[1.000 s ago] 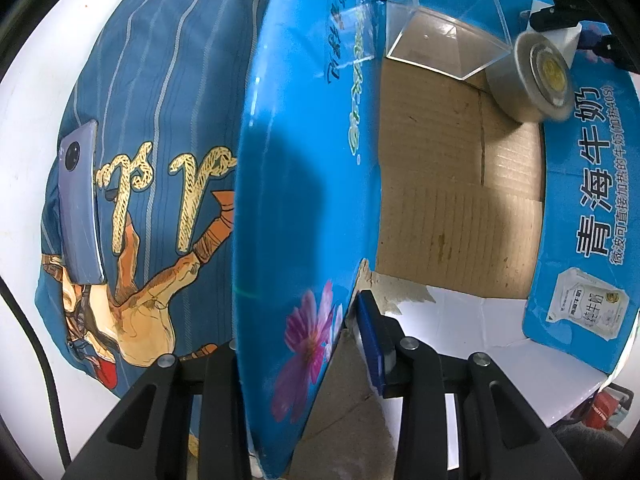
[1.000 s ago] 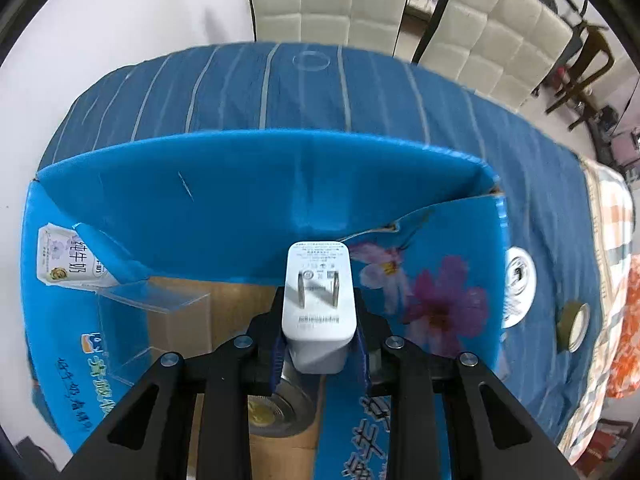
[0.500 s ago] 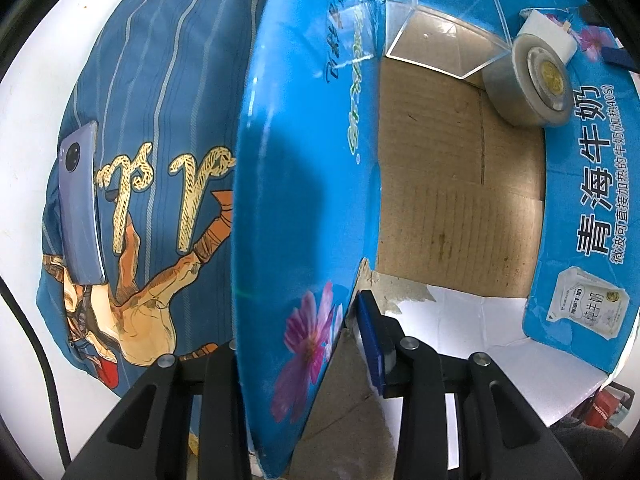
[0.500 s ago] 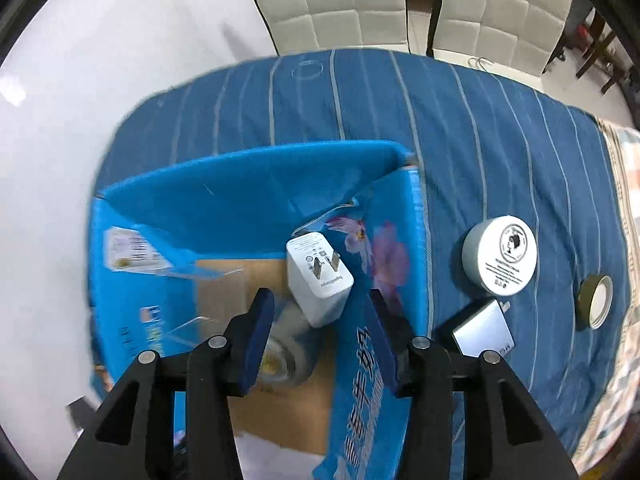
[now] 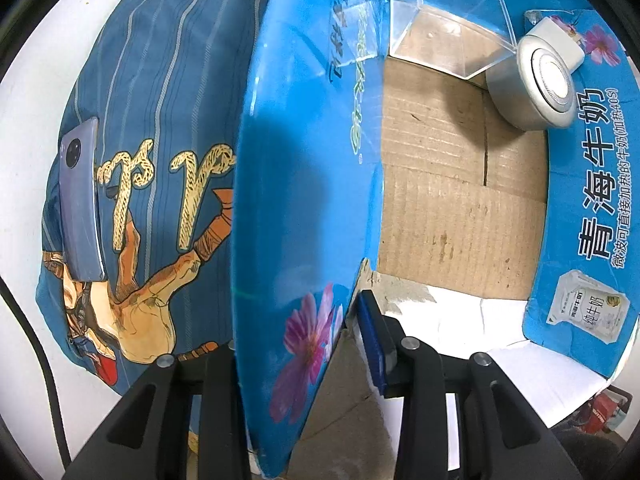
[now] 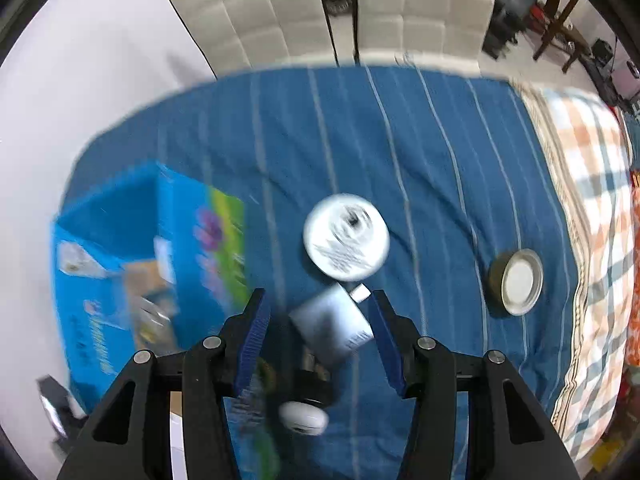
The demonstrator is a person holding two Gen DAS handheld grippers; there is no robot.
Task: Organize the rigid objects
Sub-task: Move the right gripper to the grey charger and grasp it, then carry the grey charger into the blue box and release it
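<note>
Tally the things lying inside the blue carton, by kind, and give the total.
Clear plastic box: 1
Silver round tin: 1
White charger: 1
Total in the carton: 3

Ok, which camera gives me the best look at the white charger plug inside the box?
Left wrist view: the white charger plug lies sharp in the box corner beside the tape roll. Right wrist view shows the box only as blur; plug not discernible.

both wrist views look straight down, sharing the blue carton (image 5: 304, 184) (image 6: 108, 248).
</note>
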